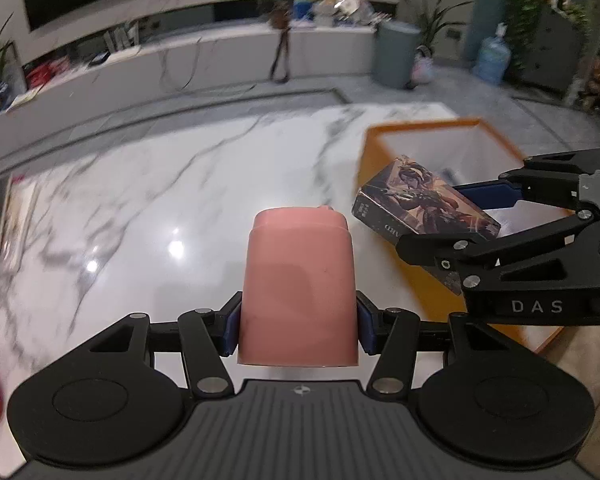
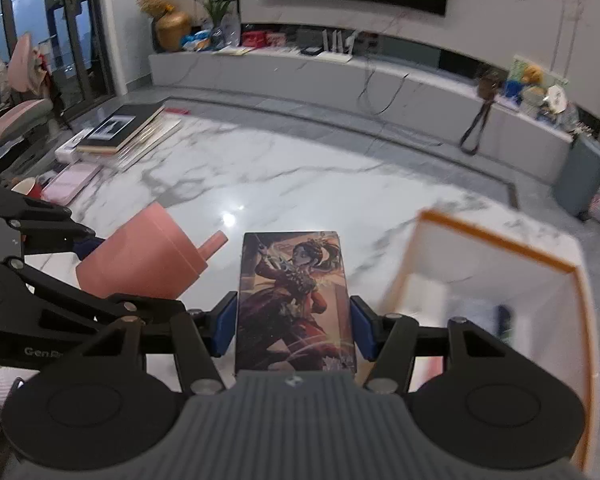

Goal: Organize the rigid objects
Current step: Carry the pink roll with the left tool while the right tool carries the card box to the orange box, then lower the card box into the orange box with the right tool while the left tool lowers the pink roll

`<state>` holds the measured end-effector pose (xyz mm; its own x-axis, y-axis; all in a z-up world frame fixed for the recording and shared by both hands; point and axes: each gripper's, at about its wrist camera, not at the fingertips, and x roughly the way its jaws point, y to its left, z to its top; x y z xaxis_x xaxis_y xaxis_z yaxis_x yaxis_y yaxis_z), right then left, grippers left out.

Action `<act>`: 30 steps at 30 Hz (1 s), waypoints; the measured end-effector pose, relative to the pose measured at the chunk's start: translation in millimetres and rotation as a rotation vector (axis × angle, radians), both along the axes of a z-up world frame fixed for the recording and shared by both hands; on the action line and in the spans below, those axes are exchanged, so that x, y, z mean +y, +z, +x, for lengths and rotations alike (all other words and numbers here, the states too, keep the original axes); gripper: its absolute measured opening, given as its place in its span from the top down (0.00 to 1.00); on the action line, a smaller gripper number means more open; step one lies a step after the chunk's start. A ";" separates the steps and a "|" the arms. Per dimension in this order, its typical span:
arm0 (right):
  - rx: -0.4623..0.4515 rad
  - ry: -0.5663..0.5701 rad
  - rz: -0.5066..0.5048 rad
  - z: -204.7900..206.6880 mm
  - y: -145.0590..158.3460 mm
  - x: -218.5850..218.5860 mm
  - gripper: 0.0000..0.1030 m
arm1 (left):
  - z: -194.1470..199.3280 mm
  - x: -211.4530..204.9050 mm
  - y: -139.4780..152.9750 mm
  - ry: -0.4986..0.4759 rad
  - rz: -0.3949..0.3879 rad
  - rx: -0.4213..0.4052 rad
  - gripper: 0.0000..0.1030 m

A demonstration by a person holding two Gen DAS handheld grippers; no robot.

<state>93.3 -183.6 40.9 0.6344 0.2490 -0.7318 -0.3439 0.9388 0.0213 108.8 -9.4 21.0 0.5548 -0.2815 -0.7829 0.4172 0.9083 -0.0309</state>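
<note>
Beside blurred orange-rimmed box [image 2: 500, 248] (contents unclear), left hand-held gripper [image 1: 298, 322] clamping pink cup [image 1: 298, 288]

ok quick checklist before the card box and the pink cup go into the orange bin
1. Left gripper shut on pink cup: ok.
2. Right gripper shut on card box: ok.
3. Orange bin open-topped, within view: ok.
4. Space inside bin: cannot tell, interior blurred.
5. Card box over the bin rim in the left wrist view: ok.
6. Grippers clear of each other: cannot tell, they look close.
</note>
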 end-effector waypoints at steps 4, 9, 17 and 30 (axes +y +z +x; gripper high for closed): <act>-0.021 -0.035 -0.041 -2.4 22.1 -33.4 0.44 | 5.7 -30.6 11.0 -0.064 -0.031 -0.031 0.39; -0.001 -0.093 -0.121 -6.1 32.2 -80.1 0.44 | 11.0 -76.3 13.1 -0.161 -0.065 -0.045 0.39; 0.204 -0.163 -0.217 -4.9 -21.0 -129.5 0.44 | 11.2 -122.6 -8.5 -0.281 -0.061 -0.025 0.39; 0.411 -0.206 -0.237 2.5 -80.4 -142.1 0.43 | 16.2 -149.4 -31.7 -0.317 -0.018 0.020 0.39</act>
<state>95.7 -325.7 -39.5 0.3007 -0.0532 -0.9522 -0.1591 0.9816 -0.1051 125.0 -158.8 -10.7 0.4219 -0.4516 -0.7862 0.6782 0.7327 -0.0569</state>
